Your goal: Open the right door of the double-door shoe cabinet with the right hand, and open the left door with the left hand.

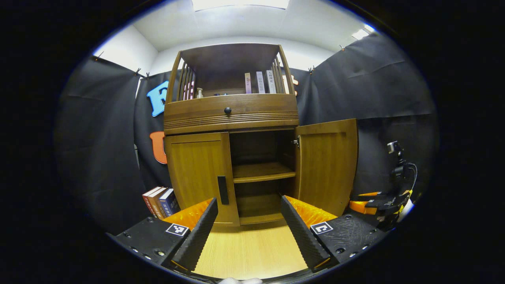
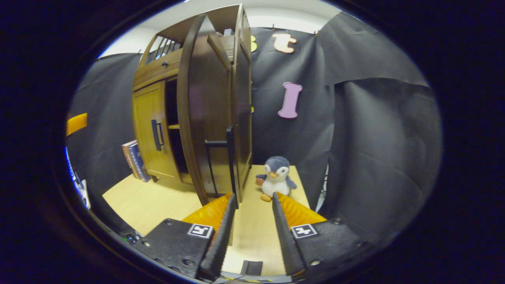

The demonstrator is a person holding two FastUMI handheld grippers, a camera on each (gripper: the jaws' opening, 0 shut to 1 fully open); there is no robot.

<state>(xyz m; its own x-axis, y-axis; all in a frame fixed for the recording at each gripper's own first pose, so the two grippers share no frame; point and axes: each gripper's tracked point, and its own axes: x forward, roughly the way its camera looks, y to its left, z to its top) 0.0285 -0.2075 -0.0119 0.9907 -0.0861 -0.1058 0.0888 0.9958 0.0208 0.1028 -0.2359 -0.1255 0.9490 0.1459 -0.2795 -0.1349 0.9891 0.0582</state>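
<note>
facing the cabinet head-on, the left gripper (image 1: 249, 221) is spread wide w/ nothing between its fingers, hovering low over the wooden floor (image 1: 252, 248). the left door (image 1: 199, 173) is shut, just ahead and slightly to the tool's left; its dark handle (image 1: 223, 190) runs vertical on the door's inner edge, next to the open gap, so the fingers should close side to side across it. left gripper is clearly the nearer one for this. the right door (image 1: 325, 165) already stands swung out, shelves visible inside. the right gripper (image 2: 252, 221) sits partly open, gripping nothing, off by that open door's edge (image 2: 232, 165), its handle (image 2: 217, 144) just beyond the fingertips. room: books (image 1: 159, 202) lean by the cabinet's left side, likely in the door's swing path. a toy penguin (image 2: 275, 177) sits right of the cabinet, out of the way.
</note>
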